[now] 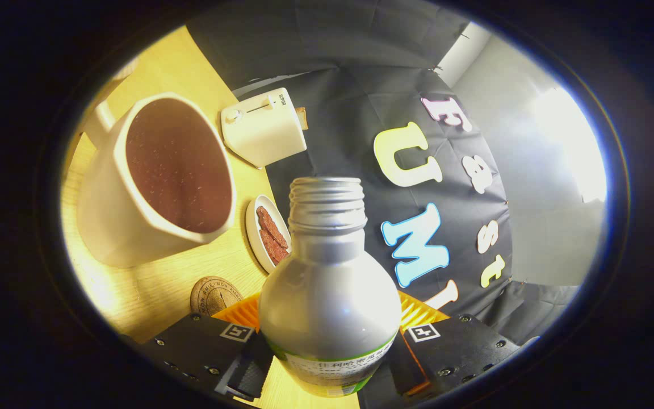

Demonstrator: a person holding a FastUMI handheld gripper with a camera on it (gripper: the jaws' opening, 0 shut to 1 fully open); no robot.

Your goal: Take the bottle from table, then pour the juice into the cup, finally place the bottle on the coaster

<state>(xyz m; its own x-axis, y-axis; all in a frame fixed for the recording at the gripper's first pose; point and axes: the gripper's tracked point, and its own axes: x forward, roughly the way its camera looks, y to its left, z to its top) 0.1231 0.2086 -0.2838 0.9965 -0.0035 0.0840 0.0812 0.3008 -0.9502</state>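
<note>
So right now I've got the bottle (330,295) clamped between the gripper (327,355) fingers, one pressing on each side of its lower body, and it's lifted off the table (162,289) with everything tilted over. The cap is off, so I'm looking straight up the threaded neck. The white cup (156,182) sits off to the left beyond the fingers, handle on its far side, and its inside looks dark brown. The round coaster (215,295) lies flat on the wood just ahead of the left finger, near the base of the cup. Past it is a small white plate (253,233) with reddish strips on it, and further back a white toaster (263,128) by the booth wall.
</note>
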